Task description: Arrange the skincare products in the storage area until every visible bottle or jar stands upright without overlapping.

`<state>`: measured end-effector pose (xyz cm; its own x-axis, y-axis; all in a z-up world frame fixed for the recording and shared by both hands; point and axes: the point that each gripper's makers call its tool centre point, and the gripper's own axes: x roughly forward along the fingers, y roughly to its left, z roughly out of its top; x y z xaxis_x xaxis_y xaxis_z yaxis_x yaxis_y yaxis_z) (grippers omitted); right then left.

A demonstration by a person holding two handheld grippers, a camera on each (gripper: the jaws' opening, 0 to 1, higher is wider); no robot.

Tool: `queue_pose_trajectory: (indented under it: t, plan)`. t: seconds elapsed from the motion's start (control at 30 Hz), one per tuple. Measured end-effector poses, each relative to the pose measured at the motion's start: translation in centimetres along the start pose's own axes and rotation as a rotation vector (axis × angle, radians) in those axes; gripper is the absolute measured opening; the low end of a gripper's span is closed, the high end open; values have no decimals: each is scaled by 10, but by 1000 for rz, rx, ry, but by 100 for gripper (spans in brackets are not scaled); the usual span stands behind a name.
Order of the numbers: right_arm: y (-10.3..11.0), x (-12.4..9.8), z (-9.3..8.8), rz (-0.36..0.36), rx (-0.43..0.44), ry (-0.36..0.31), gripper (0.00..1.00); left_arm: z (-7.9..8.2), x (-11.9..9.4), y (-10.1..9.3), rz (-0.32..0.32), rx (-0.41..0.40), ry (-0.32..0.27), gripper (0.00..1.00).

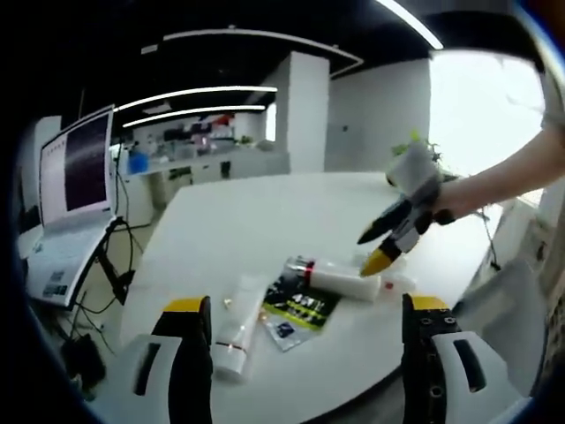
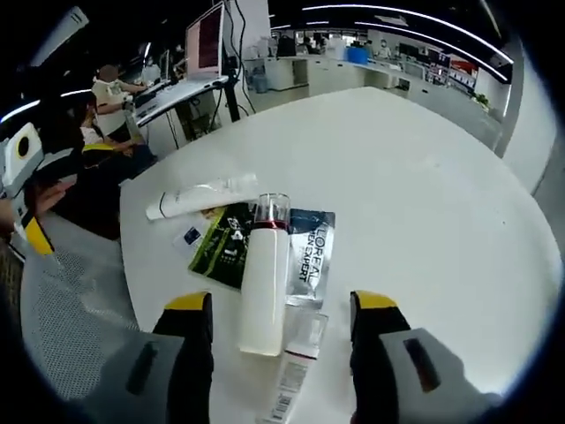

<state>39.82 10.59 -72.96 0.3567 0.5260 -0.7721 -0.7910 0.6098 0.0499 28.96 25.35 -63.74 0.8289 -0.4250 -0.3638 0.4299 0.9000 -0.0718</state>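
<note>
Your right gripper [image 2: 281, 309] has its jaws spread and empty, straddling the base end of the white bottle [image 2: 265, 287], which lies flat on the round white table [image 2: 424, 177] with its clear cap at 12 o'clock in the right gripper view. It rests across the silver sachet [image 2: 315, 252] and the green-black sachet [image 2: 225, 240]; a small tube [image 2: 296, 367] lies just beside it at 5 o'clock, and the long white tube [image 2: 201, 196] lies flat at 10 o'clock of the pile. Your left gripper [image 1: 305, 340] hangs back, jaws wide and holding nothing; in its view the same pile sits at 12 o'clock between the jaws, with the right gripper [image 1: 381, 243] coming in from 2 o'clock over the bottle [image 1: 340, 278]. Nothing stands upright yet, so the task looks barely started. Risks, as I judge them: the bottle is round and smooth, so a close near its base could squirt it out or roll it; lifting may drag the sachets or nudge the small tube toward the near table edge, which is close. Standing it on a sachet would likely leave it tilted or overlapping. The tubes probably tip easily on narrow caps.
</note>
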Motion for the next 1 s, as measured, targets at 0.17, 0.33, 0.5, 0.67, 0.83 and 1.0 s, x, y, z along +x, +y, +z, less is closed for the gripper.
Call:
queue_pose_trajectory:
  t: [0.17,0.33,0.5,0.67,0.83,1.0]
  plan:
    - [8,19,5,25,-22,52,58,1,-1,1,-1,-27,-8,86]
    - [13,39,3,40,-26,130,53,1,-1,0,-7,-28,-6,86]
    - [13,55,0,33,-39,194,48,0,-1,0,-16,-35,-6,85]
    - [11,63,-4,18,-60,242,38,2,-1,0,-16,-37,-11,85]
    - [10,66,-2,15,-78,263,36,2,-2,0,-17,-38,-12,85]
    - [12,67,-4,15,-136,279,32,2,-1,0,-14,-36,-9,85]
